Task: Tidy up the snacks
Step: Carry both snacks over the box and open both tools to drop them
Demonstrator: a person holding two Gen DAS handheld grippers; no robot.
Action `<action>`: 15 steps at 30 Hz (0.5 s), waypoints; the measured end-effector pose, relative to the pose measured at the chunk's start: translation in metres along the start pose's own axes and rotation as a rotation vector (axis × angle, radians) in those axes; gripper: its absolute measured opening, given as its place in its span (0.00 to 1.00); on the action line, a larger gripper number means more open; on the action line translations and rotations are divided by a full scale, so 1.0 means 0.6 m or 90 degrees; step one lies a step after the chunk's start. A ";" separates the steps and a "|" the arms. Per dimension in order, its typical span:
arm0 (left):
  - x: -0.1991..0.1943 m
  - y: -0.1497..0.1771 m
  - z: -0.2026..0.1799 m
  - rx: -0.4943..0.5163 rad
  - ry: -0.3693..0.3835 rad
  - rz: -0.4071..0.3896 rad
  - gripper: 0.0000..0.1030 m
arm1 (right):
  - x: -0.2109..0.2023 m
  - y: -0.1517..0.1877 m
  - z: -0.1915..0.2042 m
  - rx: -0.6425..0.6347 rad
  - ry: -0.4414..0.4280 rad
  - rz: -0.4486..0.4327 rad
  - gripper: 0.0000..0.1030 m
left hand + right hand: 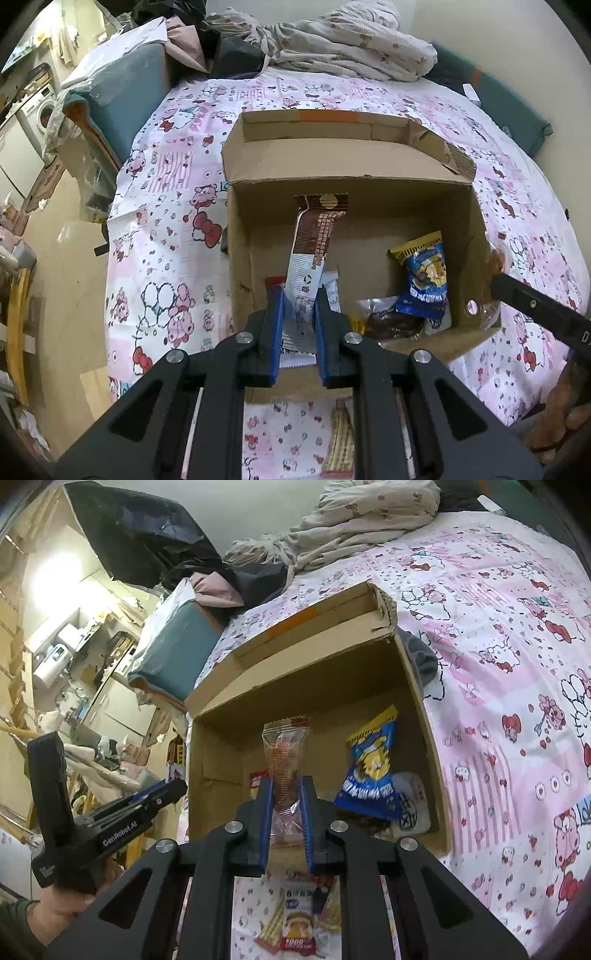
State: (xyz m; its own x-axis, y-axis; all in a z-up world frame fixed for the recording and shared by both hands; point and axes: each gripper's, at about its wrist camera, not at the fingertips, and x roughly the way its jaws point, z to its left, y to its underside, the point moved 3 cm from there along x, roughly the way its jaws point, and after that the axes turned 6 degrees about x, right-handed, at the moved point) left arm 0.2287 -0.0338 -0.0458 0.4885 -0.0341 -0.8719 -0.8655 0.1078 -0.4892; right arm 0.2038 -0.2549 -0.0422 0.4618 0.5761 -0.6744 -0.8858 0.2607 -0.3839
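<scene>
An open cardboard box [347, 158] sits on the bed. My left gripper [300, 299] is shut on a long brown-and-white snack bar wrapper [314, 243], held upright over the box's near side. My right gripper [288, 786] is shut on a clear packet with an orange-brown snack [284, 749], also above the box [295, 664]. Inside lie a blue-and-yellow snack bag [424, 273], a dark snack in clear wrap [391, 325] and other packets. The right gripper's finger [535, 306] shows at the box's right wall; the left gripper [147, 801] shows left of the box.
A pink cartoon-print sheet [166, 206] covers the bed. Loose snack packets [299, 923] lie on it in front of the box. Rumpled bedding [351, 44] and a teal cushion [122, 85] lie behind. The bed edge and floor [66, 258] fall away on the left.
</scene>
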 end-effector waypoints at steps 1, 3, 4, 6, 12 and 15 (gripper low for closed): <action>0.005 -0.002 -0.002 0.004 0.000 -0.001 0.12 | 0.005 -0.004 -0.002 -0.001 0.003 0.000 0.15; 0.015 -0.004 -0.005 0.007 0.007 -0.008 0.12 | 0.014 -0.010 -0.006 0.000 0.011 0.003 0.15; 0.019 -0.004 -0.006 0.010 0.009 -0.011 0.12 | 0.019 -0.011 -0.010 0.003 0.013 0.005 0.15; 0.028 -0.004 -0.005 0.011 0.005 -0.017 0.12 | 0.028 -0.013 -0.017 0.011 0.020 0.010 0.15; 0.051 -0.001 -0.001 0.005 0.006 -0.016 0.13 | 0.039 -0.001 -0.035 0.020 0.036 0.023 0.15; 0.054 -0.002 0.000 -0.001 0.021 -0.015 0.13 | 0.044 0.002 -0.046 0.029 0.041 0.033 0.15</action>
State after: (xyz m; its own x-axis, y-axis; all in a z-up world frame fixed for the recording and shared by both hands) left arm 0.2454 -0.0347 -0.0737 0.5048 -0.0694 -0.8605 -0.8541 0.1046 -0.5095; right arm 0.2160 -0.2604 -0.0780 0.4164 0.5390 -0.7322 -0.9089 0.2684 -0.3193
